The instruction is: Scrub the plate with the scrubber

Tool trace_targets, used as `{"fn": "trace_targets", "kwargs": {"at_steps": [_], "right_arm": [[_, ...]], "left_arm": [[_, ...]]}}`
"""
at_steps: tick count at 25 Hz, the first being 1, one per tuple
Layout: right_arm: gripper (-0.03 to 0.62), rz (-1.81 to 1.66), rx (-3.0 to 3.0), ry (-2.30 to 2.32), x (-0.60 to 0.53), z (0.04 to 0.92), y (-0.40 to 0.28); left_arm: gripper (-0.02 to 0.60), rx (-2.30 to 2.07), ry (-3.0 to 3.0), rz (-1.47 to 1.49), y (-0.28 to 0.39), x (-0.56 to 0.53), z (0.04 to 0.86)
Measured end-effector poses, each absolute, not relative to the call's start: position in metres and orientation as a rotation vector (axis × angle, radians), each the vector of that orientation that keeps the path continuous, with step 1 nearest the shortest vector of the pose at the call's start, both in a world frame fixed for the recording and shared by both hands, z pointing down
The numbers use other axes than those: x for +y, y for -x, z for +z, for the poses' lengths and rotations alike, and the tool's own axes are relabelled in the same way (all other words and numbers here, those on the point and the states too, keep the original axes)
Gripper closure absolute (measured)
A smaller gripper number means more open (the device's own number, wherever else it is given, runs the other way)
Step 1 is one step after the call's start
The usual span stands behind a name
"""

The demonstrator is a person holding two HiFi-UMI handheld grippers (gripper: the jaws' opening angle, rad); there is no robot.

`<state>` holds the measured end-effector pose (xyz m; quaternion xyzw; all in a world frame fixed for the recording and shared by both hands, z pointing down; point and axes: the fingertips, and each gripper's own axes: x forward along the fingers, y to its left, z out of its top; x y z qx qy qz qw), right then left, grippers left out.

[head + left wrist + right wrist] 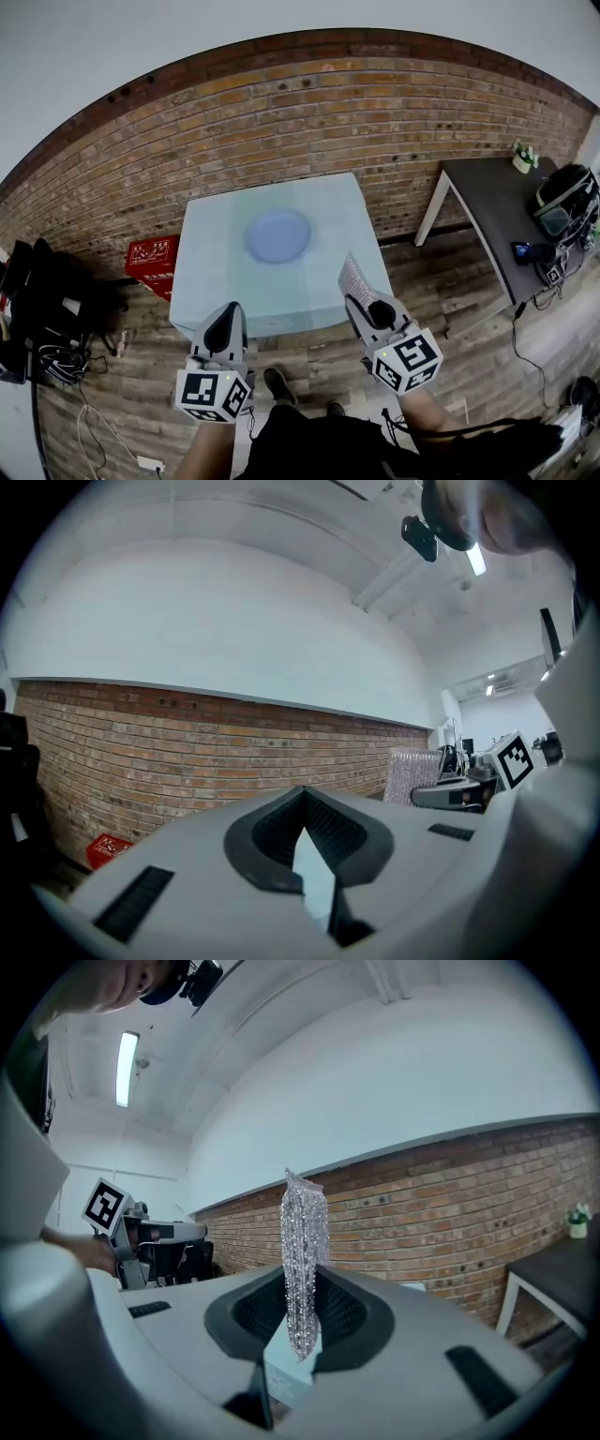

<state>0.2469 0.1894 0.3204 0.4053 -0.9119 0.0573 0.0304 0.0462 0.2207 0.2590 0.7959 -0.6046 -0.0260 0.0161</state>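
The plate [277, 234] lies at the middle of the worktop [211, 281], not yet touched. On the near side of the plate, the scrubber [302, 1241] is clamped upright in the right tool [300, 1312], probably so its face can be laid down. The left tool [305, 817] is held closed and empty, likely kept free to steady the plate.

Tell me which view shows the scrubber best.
The right gripper view: the scrubber stands close and central, pinched between the fingers. The head view shows it small, sticking up from the right gripper. The left gripper view shows its broad face, off to the right.
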Motion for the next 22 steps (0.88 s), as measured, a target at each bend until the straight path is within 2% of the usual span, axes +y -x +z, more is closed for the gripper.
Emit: {"fn": "trace_targets", "kwargs": {"at_steps": [22], "right_arm": [[0.519,0.186,-2.699,-1.308,0.036,0.329,-0.155]], "left_arm": [[0.571,-1.736,-2.473,-0.079,0.049,0.050,0.293]]}}
